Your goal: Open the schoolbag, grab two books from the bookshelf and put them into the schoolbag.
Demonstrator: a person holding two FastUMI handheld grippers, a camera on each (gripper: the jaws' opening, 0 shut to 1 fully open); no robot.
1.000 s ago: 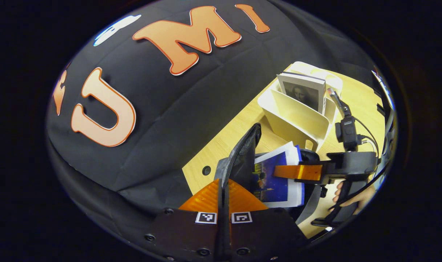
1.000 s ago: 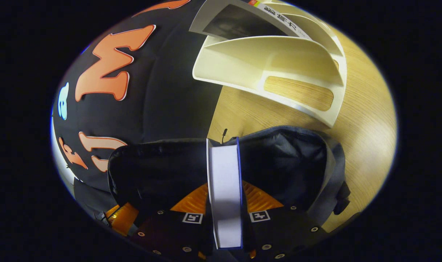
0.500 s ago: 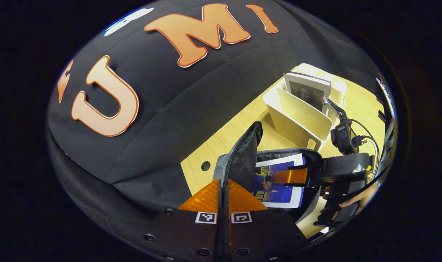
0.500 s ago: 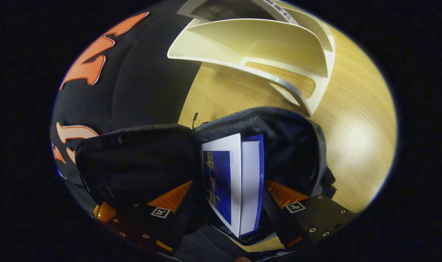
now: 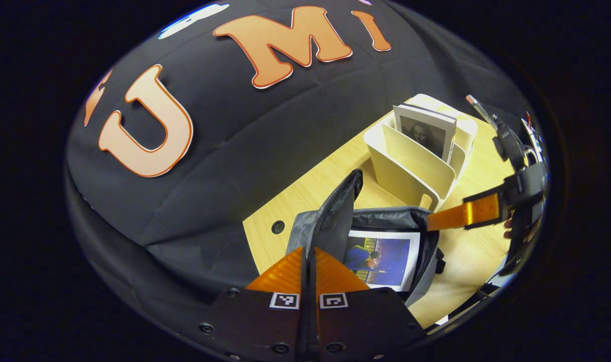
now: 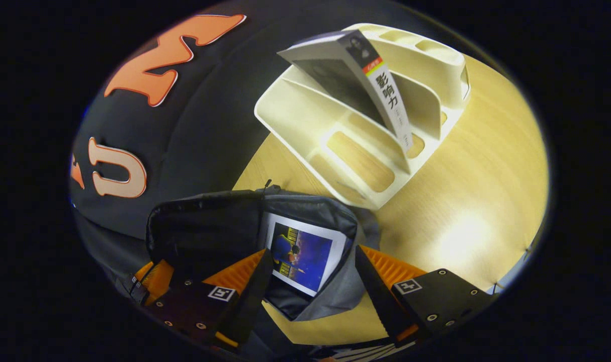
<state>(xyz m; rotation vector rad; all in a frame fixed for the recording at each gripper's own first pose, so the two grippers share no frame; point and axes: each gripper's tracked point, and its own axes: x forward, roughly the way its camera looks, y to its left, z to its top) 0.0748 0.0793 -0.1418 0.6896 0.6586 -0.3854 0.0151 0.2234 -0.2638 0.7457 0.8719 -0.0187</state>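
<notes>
Here the left hand-held gripper [image 5: 308, 274] sits low with its fingers pressed together on the dark mesh flap [image 5: 338, 213] of the schoolbag [image 5: 421, 236], holding that flap upright and the mouth open. The right hand-held gripper [image 6: 310, 286] hovers just above the opening, fingers spread wide, gripping nothing; in the left gripper view it reaches in from the right [image 5: 453, 217]. A thin book [image 6: 302, 254] with a glossy blue cover and white border lies inside the bag, which is soft grey fabric with a dark lining. Behind the bag on the pale wood-grain counter [image 6: 466, 201], a cream plastic bookshelf [image 6: 335, 146] with curved dividers holds a second book [image 6: 380, 90], leaning tilted in a slot.
</notes>
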